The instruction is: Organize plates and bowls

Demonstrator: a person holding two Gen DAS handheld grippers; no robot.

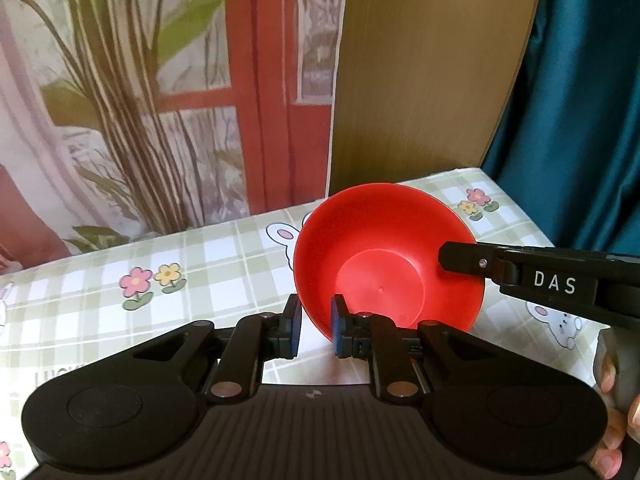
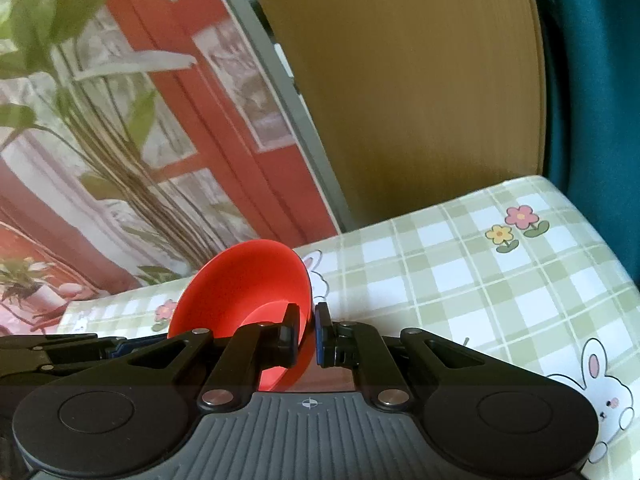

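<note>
Red bowl: tilted above the checked tablecloth, nothing inside it.
Left gripper: pinches the bowl's near rim, one pad inside, one outside.
Right gripper: clamped on the bowl's right rim.
Wooden panel: behind the bowl.

One red plastic bowl is up off the checked tablecloth, and it is the only dish in sight. Two black grippers meet at that bowl: the left gripper at its near rim, the right gripper at its right rim. One person's hand shows, right of the bowl. One wooden panel stands behind the bowl.
</note>
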